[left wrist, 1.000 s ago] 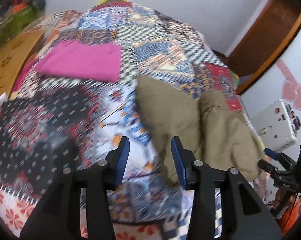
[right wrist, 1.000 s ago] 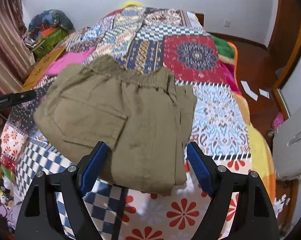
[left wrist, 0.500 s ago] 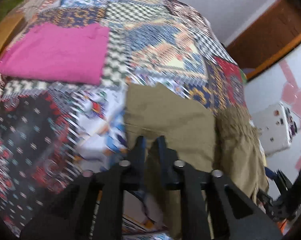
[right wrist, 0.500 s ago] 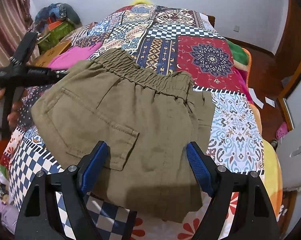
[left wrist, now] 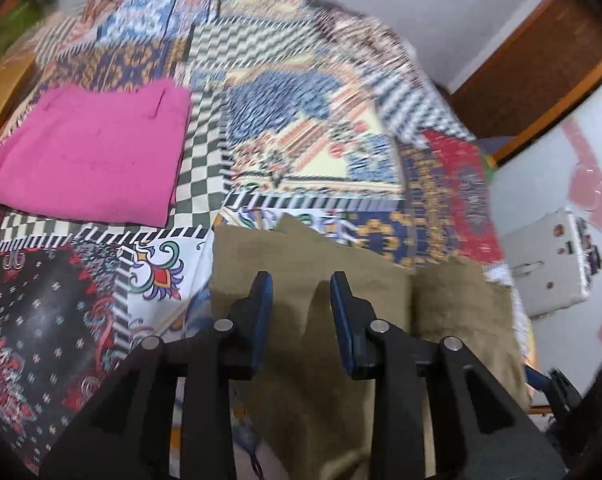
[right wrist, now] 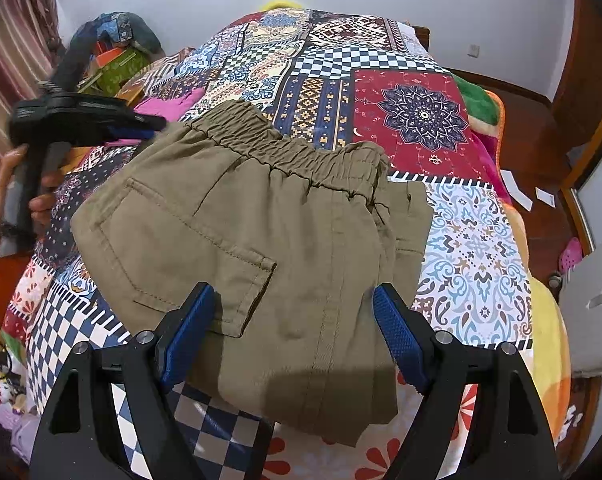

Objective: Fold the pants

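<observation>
Compared with the earlier left-wrist view, the left gripper (left wrist: 301,300) is now hovering over the olive-khaki cotton pants (right wrist: 261,240), its jaws having just been reopening from a near pinch; they are standing slightly parted, with khaki cloth seen between them, pads pressing nothing. The right gripper (right wrist: 293,320) is waiting wide open, nothing clamped, the pants lying folded directly ahead of and beneath its fingers on the patchwork quilt (right wrist: 473,240). A folded magenta garment (left wrist: 93,156) is lying beyond the left gripper, to its left. Folding appears nearly finished; the next move probably calls for smoothing or a final fold.
</observation>
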`<state>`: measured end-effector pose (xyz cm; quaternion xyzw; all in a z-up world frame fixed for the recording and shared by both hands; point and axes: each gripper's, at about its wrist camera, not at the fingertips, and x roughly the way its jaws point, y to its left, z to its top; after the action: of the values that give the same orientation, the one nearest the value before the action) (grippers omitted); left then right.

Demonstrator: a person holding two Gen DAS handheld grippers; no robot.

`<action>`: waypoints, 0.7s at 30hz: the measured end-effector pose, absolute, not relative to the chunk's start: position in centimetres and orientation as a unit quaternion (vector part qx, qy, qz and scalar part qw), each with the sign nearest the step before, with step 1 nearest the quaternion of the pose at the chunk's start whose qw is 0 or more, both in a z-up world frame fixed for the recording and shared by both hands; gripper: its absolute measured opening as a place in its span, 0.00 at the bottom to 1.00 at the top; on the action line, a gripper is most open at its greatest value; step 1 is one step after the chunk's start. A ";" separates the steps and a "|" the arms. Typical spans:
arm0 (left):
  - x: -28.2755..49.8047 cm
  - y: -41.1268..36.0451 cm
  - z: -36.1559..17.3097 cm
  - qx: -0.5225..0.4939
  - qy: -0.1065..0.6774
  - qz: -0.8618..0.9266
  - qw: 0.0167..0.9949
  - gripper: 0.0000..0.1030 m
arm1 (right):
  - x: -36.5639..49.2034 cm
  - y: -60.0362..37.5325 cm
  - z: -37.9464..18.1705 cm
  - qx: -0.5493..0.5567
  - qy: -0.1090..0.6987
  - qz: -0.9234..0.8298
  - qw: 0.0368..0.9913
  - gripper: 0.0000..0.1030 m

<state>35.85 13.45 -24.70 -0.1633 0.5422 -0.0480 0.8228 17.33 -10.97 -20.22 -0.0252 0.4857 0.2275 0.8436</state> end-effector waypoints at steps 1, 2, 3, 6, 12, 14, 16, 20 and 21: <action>36.4 13.7 -25.2 -0.162 0.544 -0.038 0.823 0.29 | 17.3 -11.0 -20.2 -0.023 0.486 0.227 0.844 0.76; 36.9 13.9 -25.3 -0.154 0.543 -0.019 0.825 0.29 | 17.3 -11.0 -20.2 -0.023 0.486 0.227 0.844 0.76; 37.0 14.3 -25.1 -0.142 0.539 0.004 0.830 0.29 | 17.3 -11.0 -20.2 -0.023 0.486 0.227 0.844 0.76; 36.0 15.7 -23.8 -0.126 0.525 0.043 0.841 0.30 | 17.3 -11.1 -20.1 -0.023 0.485 0.227 0.844 0.76; 30.3 16.1 -22.4 -0.124 0.522 0.008 0.844 0.62 | 17.2 -11.1 -20.1 -0.020 0.484 0.224 0.846 0.76; 28.6 15.3 -22.8 -0.127 0.531 -0.007 0.838 0.66 | 17.1 -11.1 -20.1 -0.020 0.484 0.223 0.846 0.76; 27.0 14.6 -23.4 -0.139 0.537 -0.026 0.831 0.72 | 17.1 -11.1 -20.0 -0.021 0.483 0.221 0.847 0.76; 25.5 12.9 -25.8 -0.100 0.549 -0.015 0.830 0.75 | 16.9 -11.1 -20.0 -0.023 0.483 0.219 0.847 0.76; 25.1 12.9 -26.0 -0.101 0.541 -0.013 0.835 0.76 | 16.9 -11.1 -20.0 -0.024 0.483 0.219 0.848 0.76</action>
<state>25.06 12.87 -25.96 -0.1008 0.5406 -0.0131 0.8351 16.90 -11.14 -20.01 -0.0236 0.4830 0.2187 0.8475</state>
